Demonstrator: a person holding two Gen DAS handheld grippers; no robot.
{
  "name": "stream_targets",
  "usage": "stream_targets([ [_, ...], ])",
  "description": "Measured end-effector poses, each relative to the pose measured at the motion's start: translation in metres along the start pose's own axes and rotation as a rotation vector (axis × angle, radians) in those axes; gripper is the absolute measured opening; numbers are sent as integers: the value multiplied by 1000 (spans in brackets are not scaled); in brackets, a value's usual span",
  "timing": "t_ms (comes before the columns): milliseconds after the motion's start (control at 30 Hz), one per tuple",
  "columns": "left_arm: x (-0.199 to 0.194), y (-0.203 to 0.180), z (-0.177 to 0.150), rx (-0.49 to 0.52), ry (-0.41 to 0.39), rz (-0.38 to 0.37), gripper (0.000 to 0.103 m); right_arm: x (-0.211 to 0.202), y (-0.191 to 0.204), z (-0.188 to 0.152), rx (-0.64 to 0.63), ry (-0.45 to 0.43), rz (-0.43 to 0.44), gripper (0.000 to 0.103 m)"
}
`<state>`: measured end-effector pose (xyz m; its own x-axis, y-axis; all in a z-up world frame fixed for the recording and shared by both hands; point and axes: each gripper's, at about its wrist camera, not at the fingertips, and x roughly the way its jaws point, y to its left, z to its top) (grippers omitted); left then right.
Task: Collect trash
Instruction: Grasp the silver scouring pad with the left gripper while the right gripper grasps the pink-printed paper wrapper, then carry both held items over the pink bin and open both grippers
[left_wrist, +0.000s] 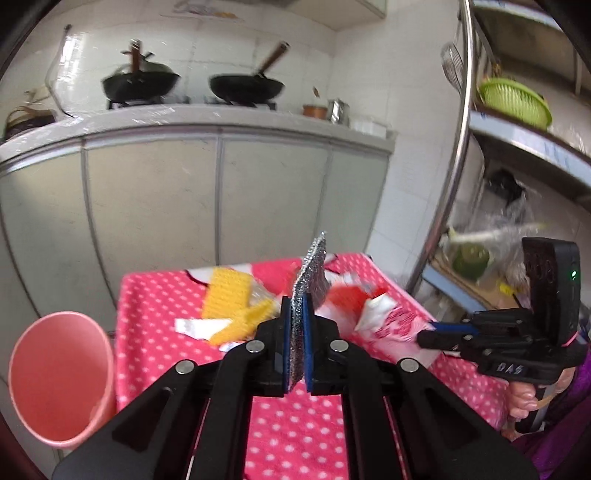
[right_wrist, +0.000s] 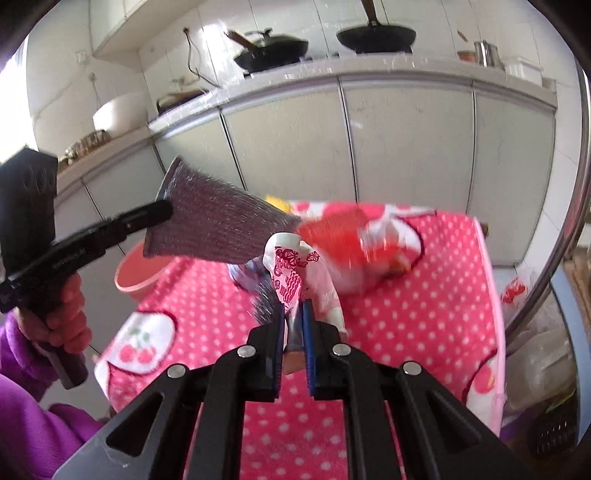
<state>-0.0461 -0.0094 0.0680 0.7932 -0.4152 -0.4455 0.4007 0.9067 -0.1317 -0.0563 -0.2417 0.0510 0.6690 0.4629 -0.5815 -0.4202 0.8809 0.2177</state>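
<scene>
My left gripper (left_wrist: 297, 306) is shut on a silver-grey scouring cloth (left_wrist: 312, 269) and holds it up above the table; the cloth also shows in the right wrist view (right_wrist: 218, 221). My right gripper (right_wrist: 293, 314) is shut on a white and pink printed wrapper (right_wrist: 295, 266), lifted a little off the pink polka-dot cloth (right_wrist: 406, 314). Yellow sponge pieces (left_wrist: 229, 295), white paper scraps (left_wrist: 199, 326) and a red wrapper (left_wrist: 347, 299) lie on the table. A pink bin (left_wrist: 59, 373) stands left of the table.
White kitchen cabinets (left_wrist: 221, 192) with two black woks (left_wrist: 247, 86) stand behind the table. A steel shelf rack (left_wrist: 458, 147) with a green basket (left_wrist: 513, 101) and bags is at the right. The person's hand in a purple sleeve (right_wrist: 33, 369) holds the left gripper.
</scene>
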Motion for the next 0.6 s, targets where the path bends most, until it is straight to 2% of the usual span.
stream_targets([
  [133, -25, 22, 5, -35, -64, 80, 5, 5, 19, 30, -32, -32, 61, 9],
  [267, -43, 49, 6, -79, -94, 177, 5, 26, 42, 55, -52, -27, 139, 9],
  [400, -61, 82, 2, -136, -114, 261, 5, 58, 76, 74, -110, -8, 190, 9],
  [600, -78, 134, -8, -216, -122, 382, 5, 119, 136, 95, -187, 70, 282, 9],
])
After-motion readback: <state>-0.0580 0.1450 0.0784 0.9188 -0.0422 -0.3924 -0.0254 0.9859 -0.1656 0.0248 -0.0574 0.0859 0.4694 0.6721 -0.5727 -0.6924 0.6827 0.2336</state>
